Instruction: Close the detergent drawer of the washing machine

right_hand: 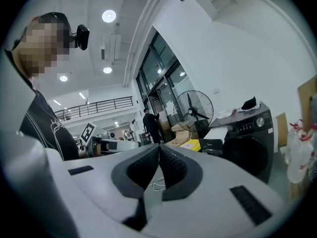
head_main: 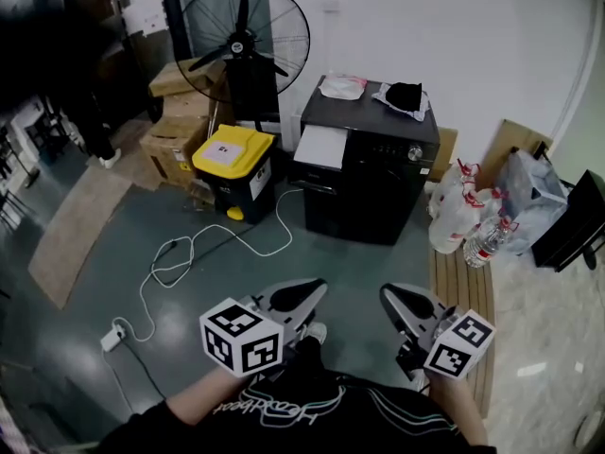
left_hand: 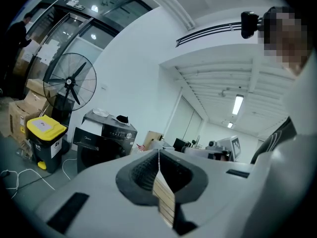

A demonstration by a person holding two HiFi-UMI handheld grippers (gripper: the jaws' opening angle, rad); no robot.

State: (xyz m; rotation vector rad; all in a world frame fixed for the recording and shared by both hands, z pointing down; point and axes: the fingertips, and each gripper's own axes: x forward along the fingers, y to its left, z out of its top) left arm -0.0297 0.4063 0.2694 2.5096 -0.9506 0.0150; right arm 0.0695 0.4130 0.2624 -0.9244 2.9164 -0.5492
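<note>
- The left tool (head_main: 301, 297) and right tool (head_main: 401, 303) hang low over the floor (head_main: 359, 272), each clenched tip to tip on nothing
- The black washing machine (head_main: 373, 173) stands well beyond them
- Its detergent drawer (head_main: 321, 147) juts out, pale, at the top front corner nearest the yellow bin (head_main: 233, 166)
- A white cable (head_main: 189, 253) loops across the floor

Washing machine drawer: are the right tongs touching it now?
Apart. The head view shows the right tongs far back, with a wide stretch of floor between them and the drawer.
</note>
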